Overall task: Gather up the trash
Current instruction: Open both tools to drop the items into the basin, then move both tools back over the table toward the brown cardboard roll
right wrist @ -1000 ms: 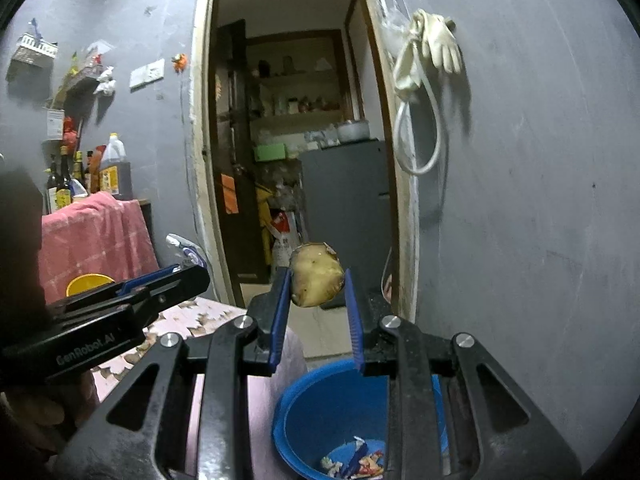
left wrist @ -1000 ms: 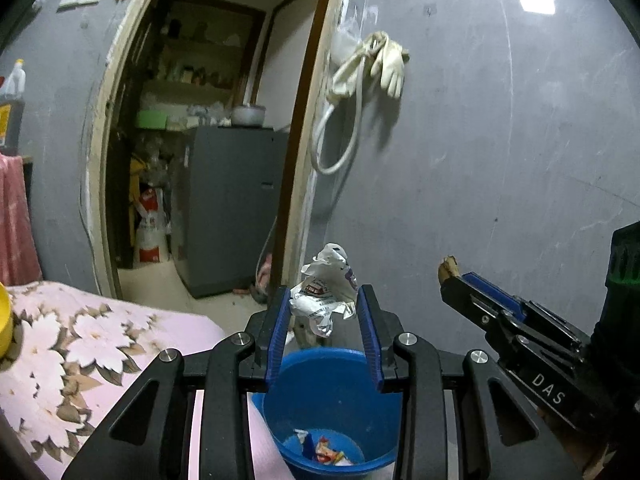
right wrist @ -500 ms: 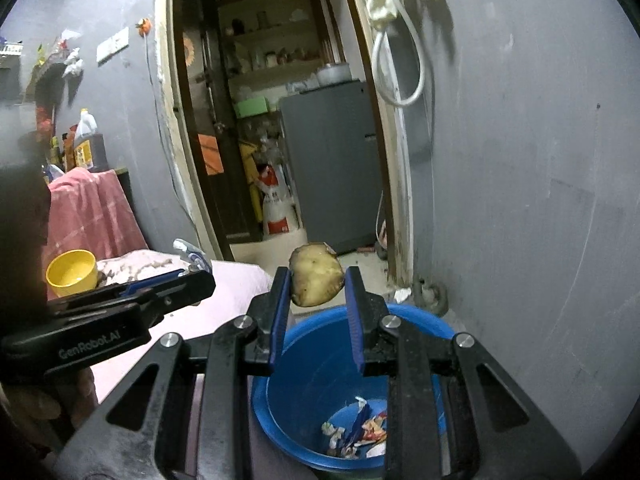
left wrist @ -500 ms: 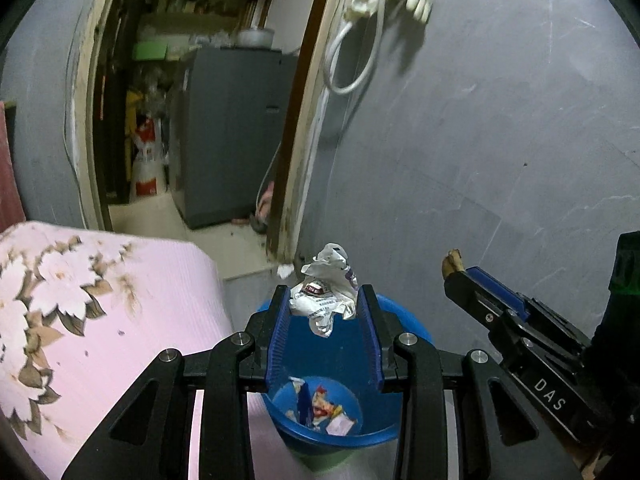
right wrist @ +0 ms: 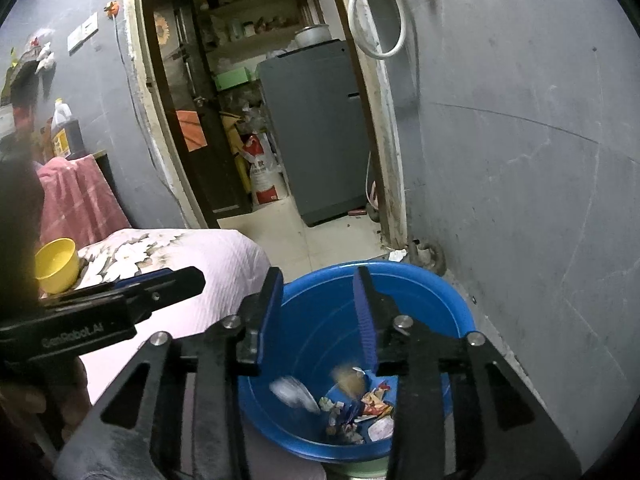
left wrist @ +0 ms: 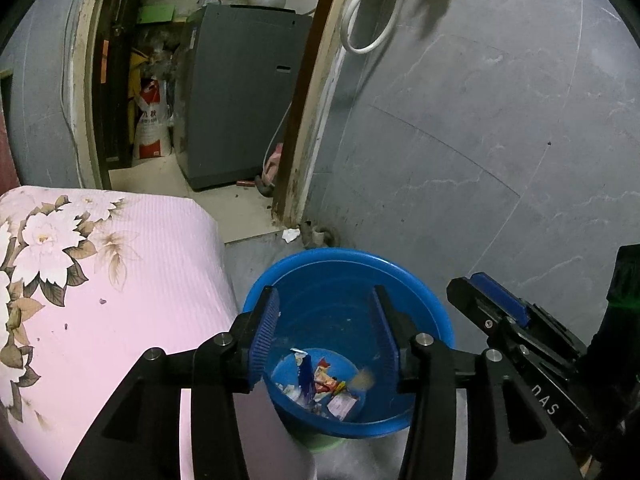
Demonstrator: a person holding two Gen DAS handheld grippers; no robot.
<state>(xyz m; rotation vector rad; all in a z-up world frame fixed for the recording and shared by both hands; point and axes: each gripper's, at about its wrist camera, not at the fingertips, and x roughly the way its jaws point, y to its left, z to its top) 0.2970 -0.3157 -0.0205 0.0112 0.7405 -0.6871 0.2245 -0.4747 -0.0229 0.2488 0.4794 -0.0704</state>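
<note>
- Wrappers [left wrist: 320, 384] lie at the bottom of a blue bin [left wrist: 432, 300], with a blurred brown scrap [right wrist: 350, 376] and a blurred white piece [right wrist: 290, 394] just above them.
- The left gripper [left wrist: 324, 320] hangs over the bin, its 2 fingers spread wide and empty.
- The right gripper [right wrist: 318, 312] does likewise, fingers wide, nothing between them.
- A pink floral cover [left wrist: 120, 280] touches the bin's left side; a yellow cup [right wrist: 56, 264] sits on it.
- A grey wall [left wrist: 500, 140] stands behind.
</note>
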